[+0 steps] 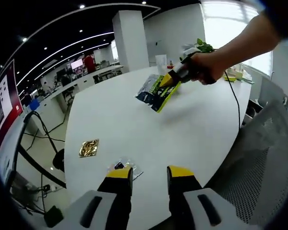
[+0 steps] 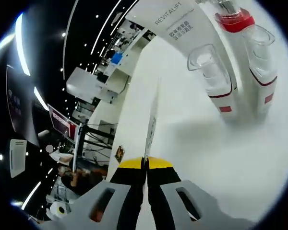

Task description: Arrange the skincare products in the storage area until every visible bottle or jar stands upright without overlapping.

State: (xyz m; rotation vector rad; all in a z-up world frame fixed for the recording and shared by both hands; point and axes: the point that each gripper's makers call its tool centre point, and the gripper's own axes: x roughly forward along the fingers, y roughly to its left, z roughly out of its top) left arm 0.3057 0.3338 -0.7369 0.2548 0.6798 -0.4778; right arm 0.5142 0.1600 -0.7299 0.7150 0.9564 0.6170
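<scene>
- Sachet, silver with a yellow-green edge, upper centre of the left gripper view, lifted off the round white table and pinched at one edge by the right gripper, itself held in a person's hand.
- Same sachet edge-on in the right gripper view, a thin sliver rising from between the clenched jaws at bottom centre; right gripper clamped on its lower edge.
- Left gripper at the bottom of its own view, jaws released with a clear gap and nothing between them, low over the table's near edge.
- Just left of its jaw tips, a small clear packet lying flat; further left, a gold foil packet, also flat, well apart from the sachet.
- Upper right of the right gripper view: clear-capped bottles with red bands standing upright beside a white REVITALIFT box.
- Risks, judged from the pose: thin edge grip, so slipping or twisting of the sachet likely on a quick swing; limp sachet unlikely to stand alone, so flopping over or landing across another item possible.
- Further risk: bottles close together, tall and narrow, so a careless pass by the sachet or jaws near them could topple one.
</scene>
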